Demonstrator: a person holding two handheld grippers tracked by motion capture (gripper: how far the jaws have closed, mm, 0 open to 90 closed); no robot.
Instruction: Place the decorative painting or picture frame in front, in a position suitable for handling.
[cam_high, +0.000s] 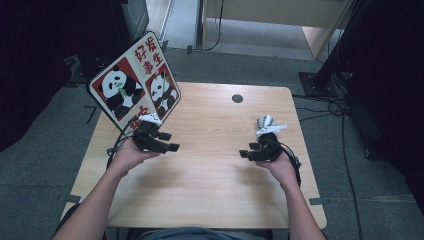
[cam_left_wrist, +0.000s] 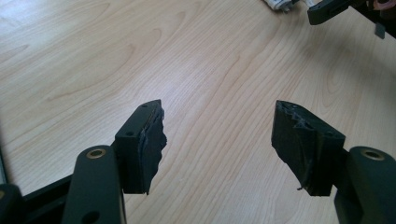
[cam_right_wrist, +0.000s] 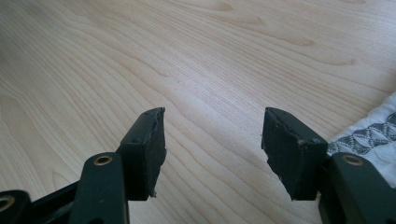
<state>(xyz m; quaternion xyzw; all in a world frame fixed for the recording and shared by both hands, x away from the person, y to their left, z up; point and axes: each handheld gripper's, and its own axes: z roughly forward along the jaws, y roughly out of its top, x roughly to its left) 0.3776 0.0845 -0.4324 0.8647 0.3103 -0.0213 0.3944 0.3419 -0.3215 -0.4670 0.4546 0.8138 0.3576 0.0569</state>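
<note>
Left tongs (cam_high: 170, 141) were released, jaws wide apart, nothing between them. They sat low over the left part of the desk (cam_high: 215, 200), pointing right, toward the middle. The left hand (cam_high: 129, 155) gripped them from behind, forearm coming in from the bottom left. In the left gripper view the left tongs (cam_left_wrist: 218, 140) showed bare wood grain in the gap; pads (cam_left_wrist: 152, 140) looked ragged at the edges.

Just behind the left tongs stood a panda board (cam_high: 134, 82), tilted, red characters on it, leaning over the desk's left rear corner. Could not tell what held it up.

Desk middle was bare wood, with a dark round hole (cam_high: 237, 98) near the rear edge.

Right tongs (cam_high: 248, 151) were also released, jaws spread wide, nothing held. They pointed left, facing the left tongs across the desk, well apart. The right hand (cam_high: 282, 167) held them from the right. The right gripper view showed the right tongs (cam_right_wrist: 212, 149) with only desk between the jaws.

The cloth (cam_high: 265, 121), white with a grey pattern, lay on the desk just behind the right tongs, near the right edge. In the right gripper view the cloth (cam_right_wrist: 373, 135) sat just outside the right-hand jaw, not between the jaws. Could not tell whether it touched the tongs.

In the left gripper view the right tongs' tip (cam_left_wrist: 327, 11) showed at the top right, the cloth (cam_left_wrist: 280, 3) beside it.
</note>
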